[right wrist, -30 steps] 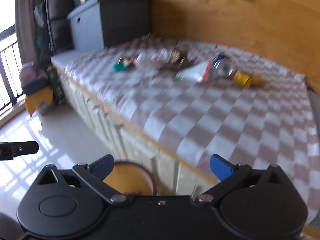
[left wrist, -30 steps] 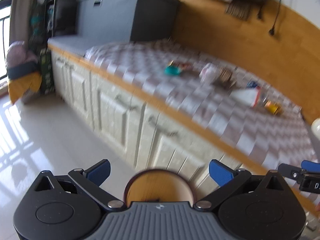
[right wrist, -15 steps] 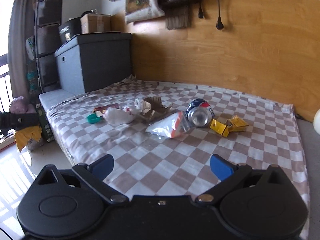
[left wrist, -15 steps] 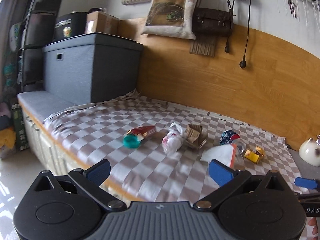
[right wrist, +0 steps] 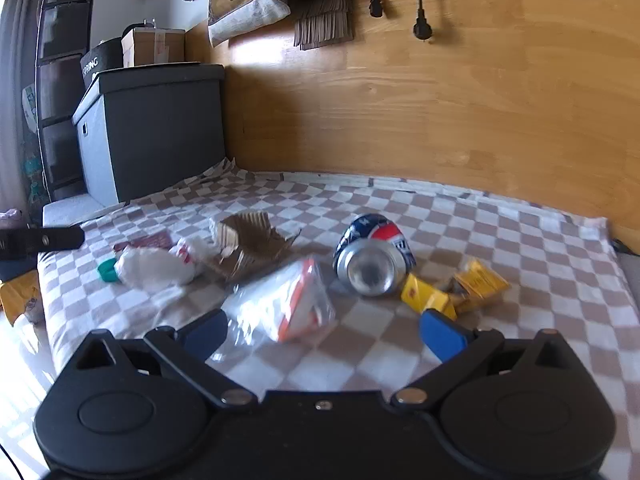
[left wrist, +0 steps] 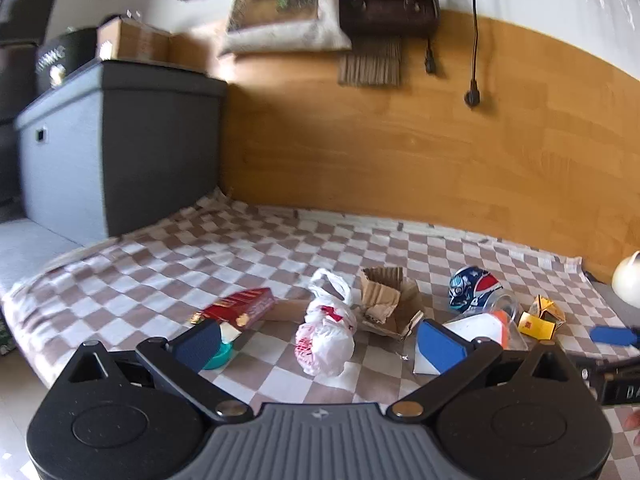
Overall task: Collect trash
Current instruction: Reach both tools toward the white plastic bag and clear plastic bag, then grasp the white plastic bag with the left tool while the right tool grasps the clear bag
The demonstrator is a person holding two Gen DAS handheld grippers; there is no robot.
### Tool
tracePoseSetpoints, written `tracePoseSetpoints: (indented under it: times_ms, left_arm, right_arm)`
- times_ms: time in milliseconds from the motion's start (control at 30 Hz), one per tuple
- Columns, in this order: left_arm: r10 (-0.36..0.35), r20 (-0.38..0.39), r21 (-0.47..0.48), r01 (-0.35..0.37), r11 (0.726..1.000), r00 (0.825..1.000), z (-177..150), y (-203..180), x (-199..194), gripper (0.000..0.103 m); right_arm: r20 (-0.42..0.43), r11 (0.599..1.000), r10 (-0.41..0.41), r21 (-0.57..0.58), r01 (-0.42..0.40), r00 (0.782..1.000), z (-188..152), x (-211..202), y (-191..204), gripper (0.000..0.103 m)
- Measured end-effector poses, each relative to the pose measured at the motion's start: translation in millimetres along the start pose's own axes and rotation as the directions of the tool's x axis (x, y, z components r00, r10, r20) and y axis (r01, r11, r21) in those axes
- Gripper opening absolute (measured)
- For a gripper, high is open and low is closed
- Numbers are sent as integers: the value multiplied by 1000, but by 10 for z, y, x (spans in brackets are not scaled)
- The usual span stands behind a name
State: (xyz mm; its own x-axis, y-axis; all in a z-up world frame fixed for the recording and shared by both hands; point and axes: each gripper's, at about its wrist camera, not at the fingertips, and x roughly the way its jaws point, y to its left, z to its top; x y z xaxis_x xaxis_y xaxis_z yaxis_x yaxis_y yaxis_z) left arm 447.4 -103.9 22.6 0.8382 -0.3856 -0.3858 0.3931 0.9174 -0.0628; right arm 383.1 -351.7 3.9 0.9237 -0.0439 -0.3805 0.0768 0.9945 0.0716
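Both tools are spread wide w/ nothing between the blue pads: left gripper (left wrist: 320, 344) hangs over the near edge of the brown-and-white checked bed cover (left wrist: 168, 264), right gripper (right wrist: 323, 330) likewise, and neither touches any trash yet. The trash lies in a loose row mid-cover: flat red snack wrapper (left wrist: 240, 307), small teal plastic cap (left wrist: 218, 356) just beside it, knotted white plastic bag w/ red print (left wrist: 326, 334), torn brown cardboard tray (left wrist: 386, 306) touching the bag's far side, clear plastic pouch w/ orange-and-white insert (right wrist: 286, 304), dented blue-red-white soda can (right wrist: 372, 258) on its side, crumpled yellow cartons (right wrist: 456, 288) near the can. Handling, as a guess: the bag is soft and light, and the knotted top is prob. the best bite since the body would just squash; the pouch is slick film, so pinch across the stiffer insert edge; the can is light but round and could roll, so clamp across the body, not the ends; the cardboard is stiff enough to grab by a raised wall; the cap is small and low, hardest to pinch off cloth. Views differ: left wrist shows the wrapper and cap clearly, plus the right tool's blue tip at the far right edge; right wrist shows the can's end face, the pouch close-up and both cartons, w/ the wrapper half hidden behind the bag. No bin or sack shows in either view.
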Motion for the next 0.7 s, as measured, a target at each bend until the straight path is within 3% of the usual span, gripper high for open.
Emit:
tracePoseSetpoints:
  times_ms: [100,167,233,400,467,600,700]
  left_arm:
    - [-12,-35,-4,12,1000,999,23,36,186,103]
    - [-27,-50,-10,27,1000,998,37,63,263,102]
    - [-52,-59,-11,51,999,997,54,80,313,102]
    - [-87,-90,26,90,996,992,98,58,420,95]
    - [-96,-108,38,100,994,990,122,51,459,92]
    - [-135,-153,58,145,988,979,203,73,588,86]
    - [-142,-211,87,163,983,967,286,53,736,80]
  right_arm:
    - [-22,999,32,36,-31,999,94,196,-70,102]
    - [-47,995,78,64,-75,996,152,327,-105,83]
    - [-77,987,136,95,-129,988,210,469,-135,74]
    - [-110,961,199,216,-172,974,289,821,-228,64]
    - [-139,942,237,274,-192,962,287,967,-273,48]
    - [-172,900,315,367,-236,933,263,1075,-313,40]
    - [-171,868,384,403,-291,907,251,1032,-303,28]
